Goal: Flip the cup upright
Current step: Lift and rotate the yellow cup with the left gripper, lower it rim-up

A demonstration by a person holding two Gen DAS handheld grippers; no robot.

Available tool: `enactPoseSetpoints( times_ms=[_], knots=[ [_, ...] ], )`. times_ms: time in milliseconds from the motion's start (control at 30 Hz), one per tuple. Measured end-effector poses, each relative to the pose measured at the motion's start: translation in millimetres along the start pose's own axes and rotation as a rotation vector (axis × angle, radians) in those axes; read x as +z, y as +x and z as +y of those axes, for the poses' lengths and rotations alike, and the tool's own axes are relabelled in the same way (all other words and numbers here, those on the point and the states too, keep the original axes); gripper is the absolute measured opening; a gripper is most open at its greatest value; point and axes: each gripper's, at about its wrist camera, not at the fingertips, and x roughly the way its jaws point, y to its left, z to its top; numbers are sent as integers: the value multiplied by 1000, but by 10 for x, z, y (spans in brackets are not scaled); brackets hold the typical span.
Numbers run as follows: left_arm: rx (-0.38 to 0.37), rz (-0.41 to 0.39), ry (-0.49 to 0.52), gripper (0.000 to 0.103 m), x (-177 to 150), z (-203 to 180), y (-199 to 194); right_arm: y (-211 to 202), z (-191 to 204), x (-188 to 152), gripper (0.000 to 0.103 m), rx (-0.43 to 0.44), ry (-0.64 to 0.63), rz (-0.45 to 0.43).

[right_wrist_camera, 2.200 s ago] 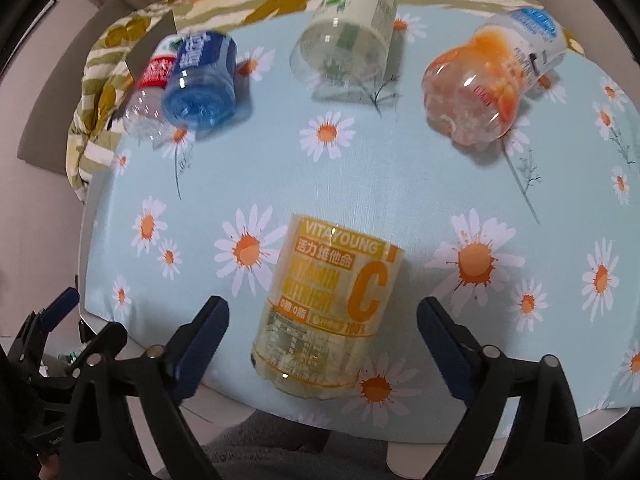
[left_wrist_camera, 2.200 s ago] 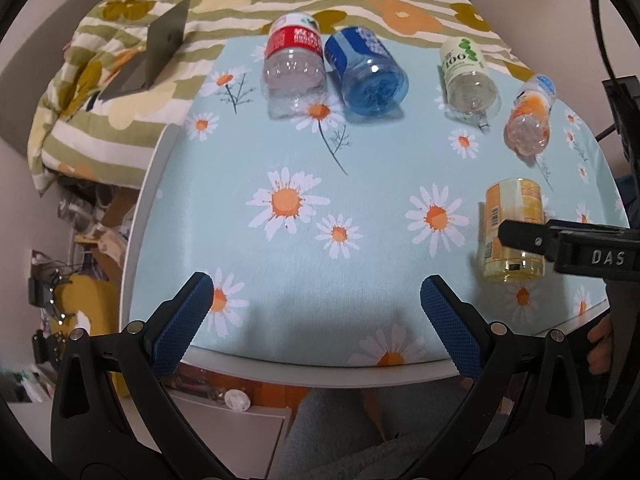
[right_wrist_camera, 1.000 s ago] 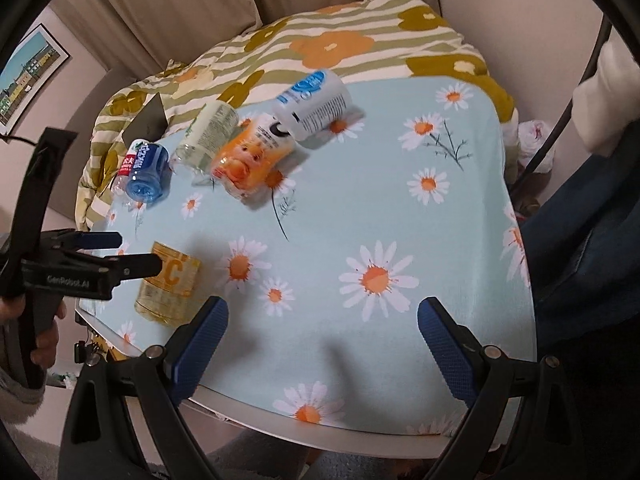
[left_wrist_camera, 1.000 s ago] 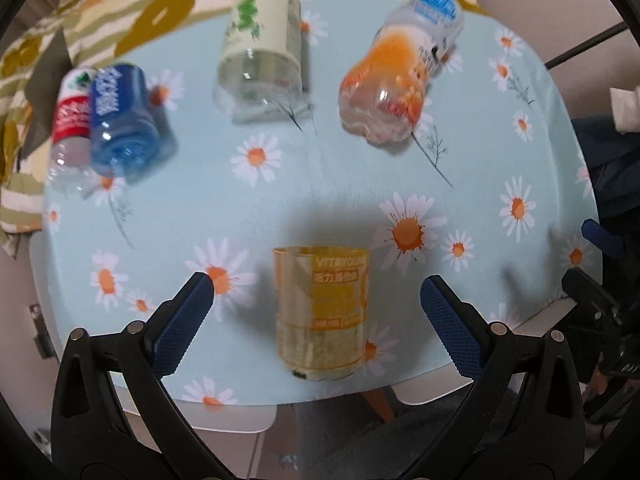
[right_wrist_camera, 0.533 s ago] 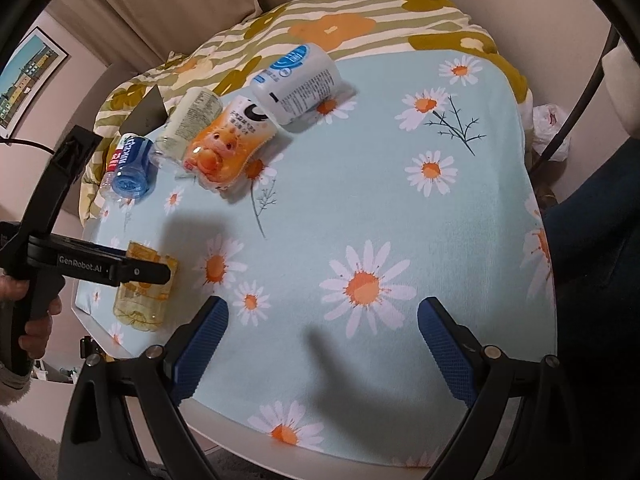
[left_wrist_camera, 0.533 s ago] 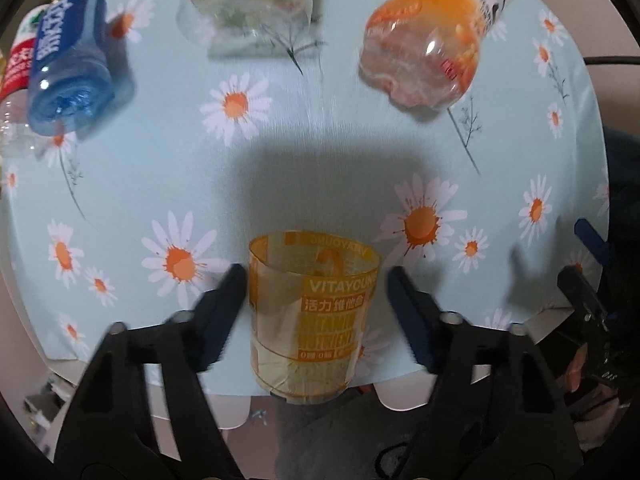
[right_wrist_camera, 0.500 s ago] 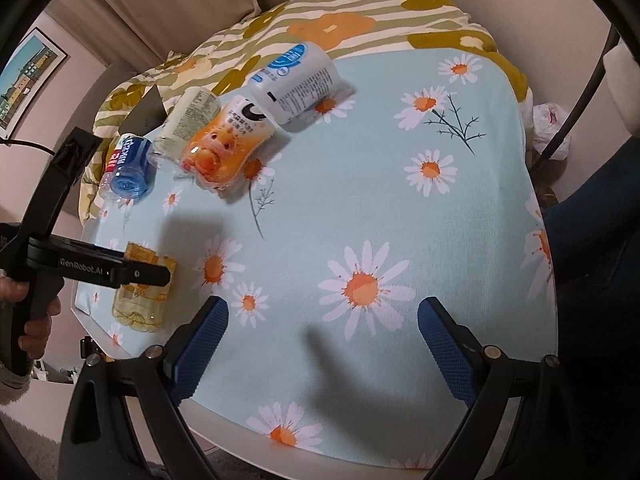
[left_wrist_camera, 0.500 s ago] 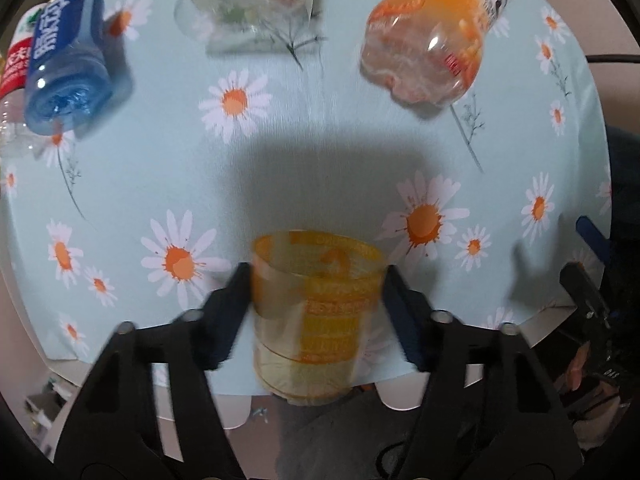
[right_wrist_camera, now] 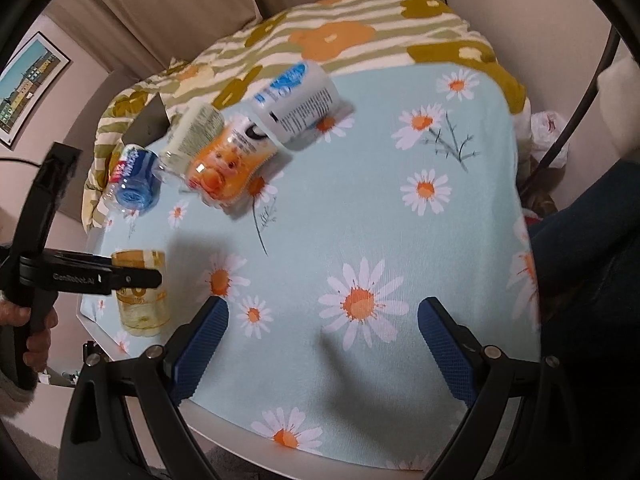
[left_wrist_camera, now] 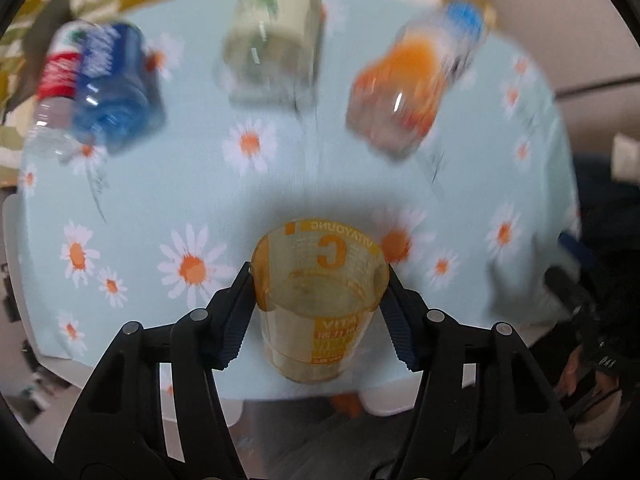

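The yellow see-through cup (left_wrist_camera: pixel 320 300) with orange print is held between the blue pads of my left gripper (left_wrist_camera: pixel 318 304), which is shut on it. Its open mouth faces up toward the camera, near the table's front edge. In the right wrist view the cup (right_wrist_camera: pixel 140 300) shows at the left with the left gripper (right_wrist_camera: pixel 120 278) clamped across it. My right gripper (right_wrist_camera: pixel 322 344) is open and empty above the daisy tablecloth (right_wrist_camera: pixel 360 220).
Several bottles lie on their sides at the table's far side: a blue and red pair (left_wrist_camera: pixel 96 88), a pale green one (left_wrist_camera: pixel 272 40), an orange one (left_wrist_camera: pixel 408 92) and a white one (right_wrist_camera: pixel 296 100). A flowered blanket (right_wrist_camera: pixel 340 36) lies behind. The table edge is close below the cup.
My left gripper has closed on the yellow cup and tipped it so its open mouth faces up. The right gripper has stayed open and drifted slightly closer to the table.
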Motion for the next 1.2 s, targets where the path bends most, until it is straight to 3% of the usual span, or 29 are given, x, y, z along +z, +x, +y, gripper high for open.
enactPoseSetpoints(
  times_ms=[233, 433, 600, 800, 1200],
  knots=[
    [-7, -363, -75, 64, -431, -35, -157, -126, 83, -10, 95, 21, 3, -39],
    [25, -573, 3, 64, -839, -136, -101, -116, 211, -68, 95, -1, -41, -82],
    [60, -705, 52, 64, -845, -132, -23, -101, 230, -135, 95, 0, -33, -114],
    [38, -738, 41, 64, -886, -91, 119, -99, 301, -246, 95, -24, -62, -121],
    [46, -700, 56, 64, -925, -99, 165, -83, 382, -339, 95, -34, -71, -113]
  ],
)
